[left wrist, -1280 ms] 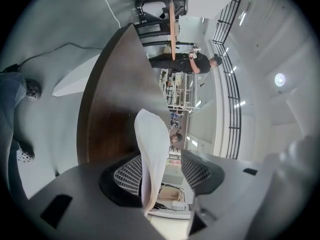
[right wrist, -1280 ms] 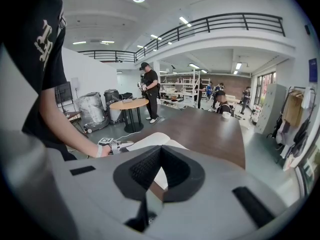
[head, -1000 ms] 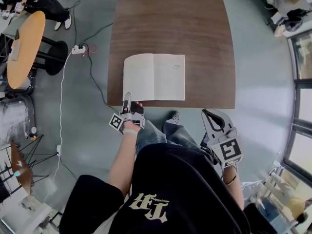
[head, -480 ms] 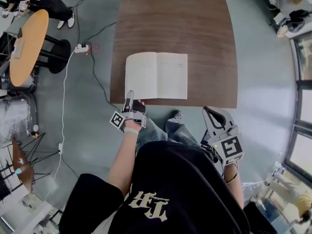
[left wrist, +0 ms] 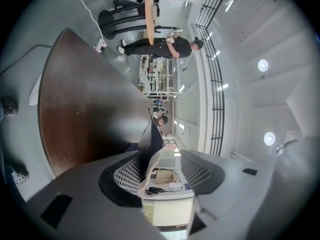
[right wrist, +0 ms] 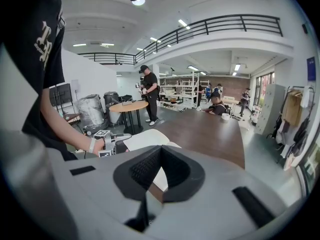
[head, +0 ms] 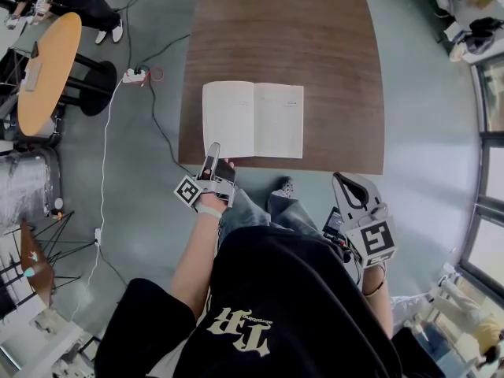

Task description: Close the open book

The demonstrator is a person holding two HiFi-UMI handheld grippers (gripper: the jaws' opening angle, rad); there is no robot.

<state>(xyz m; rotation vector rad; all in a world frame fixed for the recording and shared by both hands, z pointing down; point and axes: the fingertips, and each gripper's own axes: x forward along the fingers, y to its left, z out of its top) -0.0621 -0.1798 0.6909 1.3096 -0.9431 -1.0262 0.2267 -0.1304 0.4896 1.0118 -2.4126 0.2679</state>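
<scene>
Left gripper view: left tongs (left wrist: 161,170) parted around book (left wrist: 151,141); right tongs (right wrist: 160,151) clenched.

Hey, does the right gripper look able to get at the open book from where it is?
Probably yes. The right gripper hangs shut and empty just off the near edge of the table, and nothing lies between it and the book; its jaws would need opening first.

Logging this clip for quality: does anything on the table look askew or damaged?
Nothing damaged. Only the open book's near-left corner curls up between the left gripper's parted jaws; the rest lies flat and square on the table.
</scene>
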